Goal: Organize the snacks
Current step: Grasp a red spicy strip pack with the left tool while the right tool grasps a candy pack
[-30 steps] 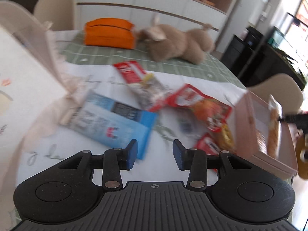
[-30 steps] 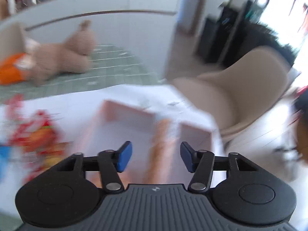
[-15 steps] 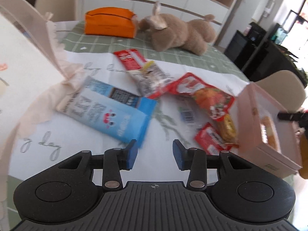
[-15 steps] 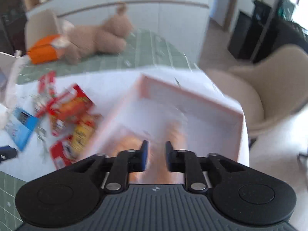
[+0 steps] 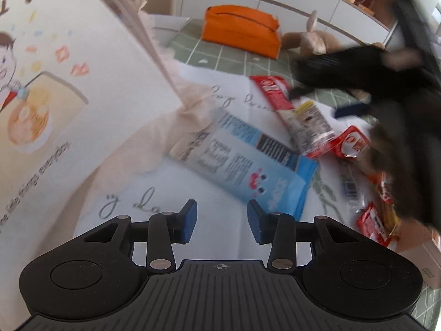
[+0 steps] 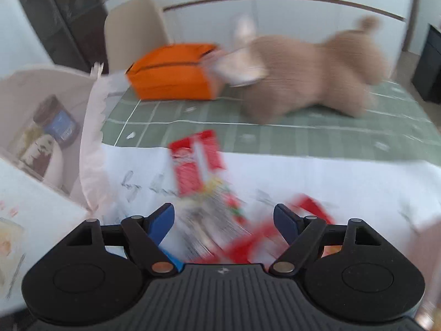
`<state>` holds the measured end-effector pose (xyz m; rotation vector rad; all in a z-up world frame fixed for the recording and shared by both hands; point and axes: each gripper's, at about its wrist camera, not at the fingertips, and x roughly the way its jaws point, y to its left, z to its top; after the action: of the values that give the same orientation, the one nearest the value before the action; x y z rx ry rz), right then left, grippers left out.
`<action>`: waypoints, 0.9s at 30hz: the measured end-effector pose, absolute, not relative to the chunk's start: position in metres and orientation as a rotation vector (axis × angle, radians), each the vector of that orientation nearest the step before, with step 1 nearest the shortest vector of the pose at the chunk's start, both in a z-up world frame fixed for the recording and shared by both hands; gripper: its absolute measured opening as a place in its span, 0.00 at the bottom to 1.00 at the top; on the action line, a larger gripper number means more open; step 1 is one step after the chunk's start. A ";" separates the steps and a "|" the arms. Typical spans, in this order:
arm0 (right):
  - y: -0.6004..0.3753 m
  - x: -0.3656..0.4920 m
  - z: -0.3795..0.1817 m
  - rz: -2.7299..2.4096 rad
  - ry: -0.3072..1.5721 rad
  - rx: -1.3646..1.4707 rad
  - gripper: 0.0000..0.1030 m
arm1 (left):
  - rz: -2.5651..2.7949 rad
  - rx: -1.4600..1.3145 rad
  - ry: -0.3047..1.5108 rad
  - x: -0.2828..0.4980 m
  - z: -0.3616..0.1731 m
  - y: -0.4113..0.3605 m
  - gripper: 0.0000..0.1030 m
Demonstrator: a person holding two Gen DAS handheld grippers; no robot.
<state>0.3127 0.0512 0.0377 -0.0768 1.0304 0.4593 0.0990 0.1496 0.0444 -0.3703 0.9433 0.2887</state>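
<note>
On the white cloth spread over the worktop [image 5: 226, 229], the snacks are scattered: a long blue-and-white packet [image 5: 245, 162] lies nearest the printed paper bag [image 5: 55, 82], and a red-ended clear packet [image 5: 297, 110] lies just beyond it, on the side away from the bag. Further still from the bag, small red wrappers [image 5: 377, 220] are heaped, partly hidden by a dark blurred shape.

That shape is taken to be the right gripper [image 5: 325, 100], seen from the left wrist view reaching across the pile. Its jaws are opening, wide apart, and nothing is pressed between them; in its own view the red-ended packet [image 6: 198, 162] and the red wrappers [image 6: 275, 234] are framed just below the blue fingers [image 6: 162, 220], so a pick from the pile is judged to be the step in hand.

The left gripper [image 5: 222, 219] is held partly open and empty above bare cloth, close to the near corner of the blue packet, probably kept clear to leave room for the other hand.

A pink box corner [image 5: 424, 256], well away from the bag at the frame's edge, is presumably the container being filled. Behind the cloth, an orange pouch [image 6: 173, 74] and a plush toy [image 6: 311, 69] rest on the green mat, apart from the snacks.
</note>
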 end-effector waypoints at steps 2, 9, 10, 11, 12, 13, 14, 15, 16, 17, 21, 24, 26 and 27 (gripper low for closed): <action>0.080 0.328 0.020 0.432 1.047 -0.106 0.77 | 0.285 -0.371 0.949 0.096 0.042 0.152 0.43; 0.094 0.307 0.011 0.453 1.045 -0.279 0.48 | 0.239 -0.387 0.952 0.093 0.040 0.153 0.43; 0.090 0.299 0.011 0.459 1.042 -0.294 0.47 | 0.234 -0.394 0.952 0.093 0.040 0.154 0.43; 0.084 0.287 0.011 0.472 1.044 -0.307 0.47 | 0.229 -0.397 0.951 0.092 0.040 0.155 0.43; 0.077 0.276 0.012 0.484 1.049 -0.304 0.47 | 0.225 -0.397 0.949 0.091 0.039 0.156 0.43; 0.068 0.265 0.013 0.499 1.062 -0.286 0.47 | 0.223 -0.398 0.948 0.089 0.039 0.157 0.43; 0.058 0.251 0.014 0.513 1.076 -0.257 0.47 | 0.221 -0.404 0.948 0.086 0.039 0.158 0.43; 0.047 0.237 0.015 0.523 1.092 -0.226 0.46 | 0.219 -0.414 0.952 0.084 0.038 0.159 0.43; 0.038 0.226 0.015 0.528 1.103 -0.200 0.46 | 0.216 -0.427 0.956 0.081 0.037 0.160 0.43; 0.027 0.210 0.015 0.535 1.115 -0.166 0.46 | 0.209 -0.437 0.957 0.078 0.036 0.161 0.43; -0.004 0.153 0.014 0.558 1.134 -0.111 0.48 | 0.139 -0.440 0.967 0.068 0.033 0.153 0.43; -0.029 0.116 0.015 0.543 1.124 -0.070 0.53 | 0.086 -0.413 0.973 0.061 0.033 0.138 0.43; -0.047 0.094 0.014 0.520 1.109 -0.041 0.54 | 0.073 -0.399 0.973 0.058 0.038 0.128 0.43; -0.056 0.085 0.014 0.503 1.102 -0.029 0.57 | 0.057 -0.401 0.974 0.059 0.040 0.123 0.43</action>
<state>0.0852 -0.0563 0.0143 -0.0287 1.1022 0.5025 0.0585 0.1231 0.0403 -0.4013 0.9739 0.0567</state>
